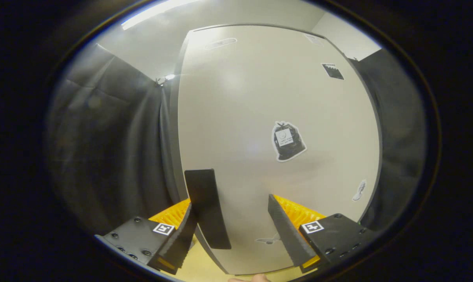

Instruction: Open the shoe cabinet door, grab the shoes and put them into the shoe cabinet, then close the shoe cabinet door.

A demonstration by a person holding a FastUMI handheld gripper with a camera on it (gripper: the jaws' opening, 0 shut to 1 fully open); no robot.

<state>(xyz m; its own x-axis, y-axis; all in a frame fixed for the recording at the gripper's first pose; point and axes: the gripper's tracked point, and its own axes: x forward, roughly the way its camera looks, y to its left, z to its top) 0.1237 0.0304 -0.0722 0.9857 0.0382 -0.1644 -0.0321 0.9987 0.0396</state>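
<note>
The white shoe cabinet door stands close ahead of me and spreads well beyond both fingers. A dark flat handle runs upright near the door's left edge. My gripper is open. The handle lies between the fingers, right beside the left fingertip and well apart from the right one. Neither finger visibly presses on it. I cannot tell whether the door is shut or slightly ajar.
Stickers dot the door, among them a black bag-shaped sticker and a dark square sticker. Black curtain hangs left of the cabinet and more to its right. Pale wooden floor shows below the door. A person's fingertip peeks in beneath.
</note>
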